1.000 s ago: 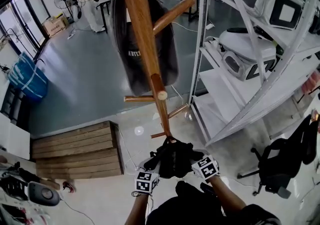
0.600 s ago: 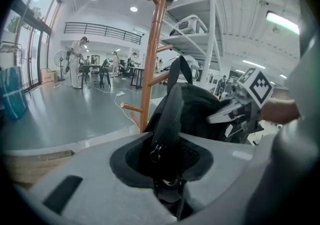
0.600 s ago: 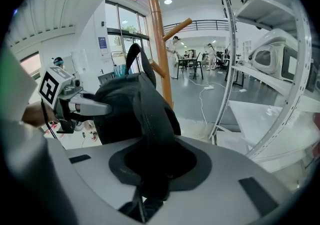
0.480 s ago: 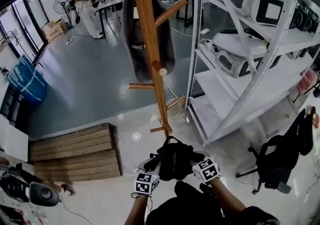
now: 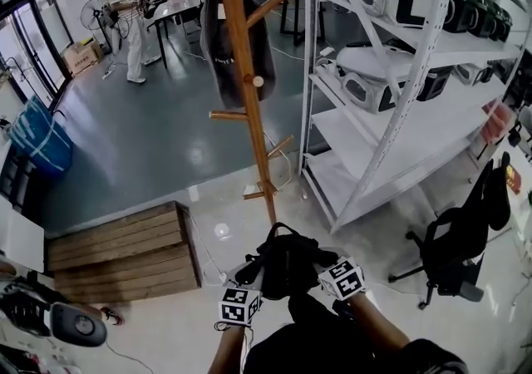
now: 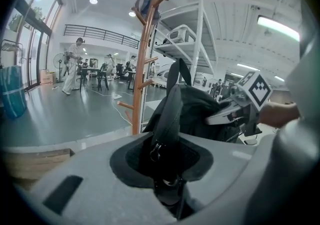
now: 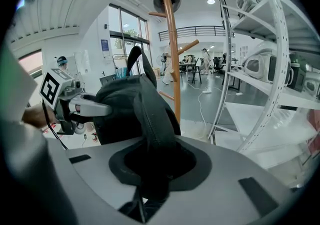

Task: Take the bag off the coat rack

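Observation:
I hold a black bag low in the head view, between both grippers and clear of the wooden coat rack. My left gripper is shut on a strap of the bag. My right gripper is shut on another strap. In the left gripper view, the bag bulges ahead with the right gripper behind it. The right gripper view shows the bag and the left gripper. A dark garment still hangs high on the rack.
A white metal shelf unit with white machines stands right of the rack. A wooden pallet lies at the left, a black office chair at the right. A blue bag and a person are far back.
The coat rack now looks farther away and smaller as the view has pulled back. Both grippers keep the bag in the same low spot.

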